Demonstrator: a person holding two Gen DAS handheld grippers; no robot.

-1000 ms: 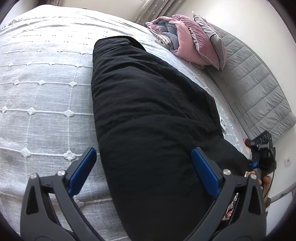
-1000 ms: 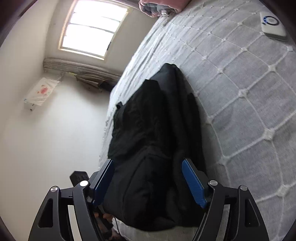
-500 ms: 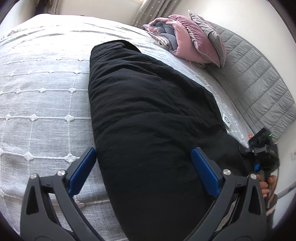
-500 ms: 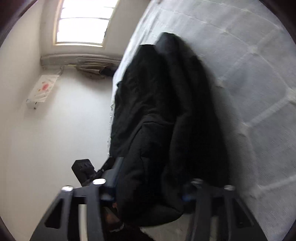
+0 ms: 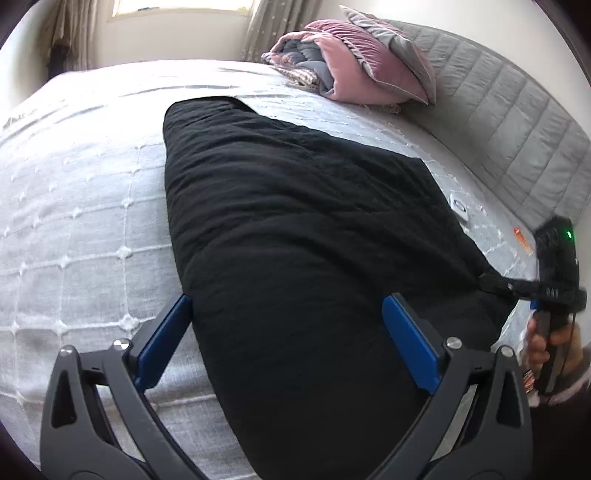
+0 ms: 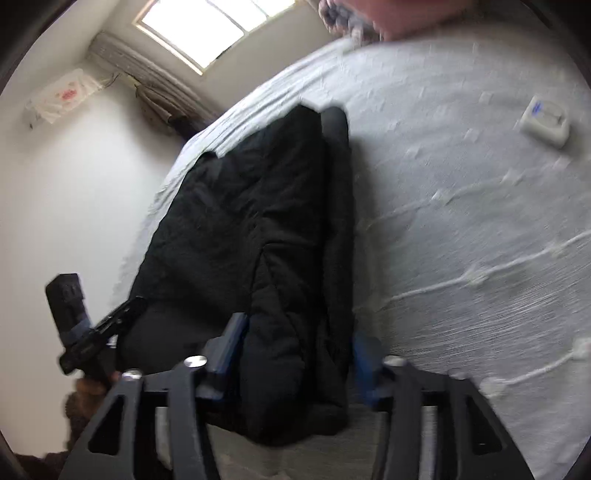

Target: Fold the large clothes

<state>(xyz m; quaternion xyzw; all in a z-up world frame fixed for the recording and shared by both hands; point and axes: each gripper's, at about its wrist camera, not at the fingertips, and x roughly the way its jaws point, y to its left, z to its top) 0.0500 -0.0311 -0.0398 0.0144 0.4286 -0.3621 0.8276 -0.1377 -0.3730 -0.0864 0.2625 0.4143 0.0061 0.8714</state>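
In the left wrist view, the pale grey woven bedspread with white tufted grid lines [image 5: 74,229] is seen at the left, covering the bed. The left gripper [image 5: 286,332], black with blue pads, is held low in front with its fingers wide apart; nothing is pressed between them, and only the near end of the garment lies in the gap. The large black folded garment [image 5: 295,229] is laid lengthwise on the bedspread, from the near edge of the bed toward the far side. Behind it, a pile of pink and grey cushions and folded quilt [image 5: 354,62] is seen against the grey padded headboard [image 5: 517,122]. A small white flat device [image 5: 459,207] lies on the bedspread just beside the garment's right edge. At the far right, the right gripper [image 5: 495,282] is held by a hand [image 5: 543,343], its tip at the garment's right corner.

The right wrist view is blurred. At its left a white wall, a bright window [image 6: 218,26] and the other gripper's body are shown, which the left view does not give. The fingers of the right gripper have just been opening; they stand apart on either side of the thick folded edge of the garment, and a grip cannot be confirmed. At the right the white device appears well apart from the garment.
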